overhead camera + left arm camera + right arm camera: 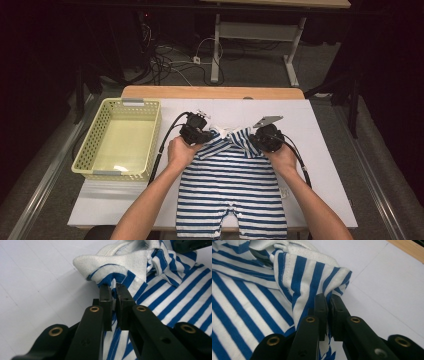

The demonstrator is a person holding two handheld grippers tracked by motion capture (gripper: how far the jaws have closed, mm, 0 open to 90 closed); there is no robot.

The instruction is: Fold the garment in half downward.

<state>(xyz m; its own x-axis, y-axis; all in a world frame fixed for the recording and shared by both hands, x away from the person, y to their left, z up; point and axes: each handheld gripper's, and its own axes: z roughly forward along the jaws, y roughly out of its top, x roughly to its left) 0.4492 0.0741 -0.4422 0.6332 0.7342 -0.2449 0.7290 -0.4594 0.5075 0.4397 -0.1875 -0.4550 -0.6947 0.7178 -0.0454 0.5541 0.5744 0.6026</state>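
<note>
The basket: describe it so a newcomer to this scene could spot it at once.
On the white table, look to the left edge, beside the striped romper. The basket is a pale yellow rectangular plastic one with perforated walls, the only container there, and apart from the garment.

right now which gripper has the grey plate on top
The right gripper, pinching the striped romper at its shoulder; the left gripper carries no such plate.

Black grippers, brass rivets; blk cables; bare forearms.
</note>
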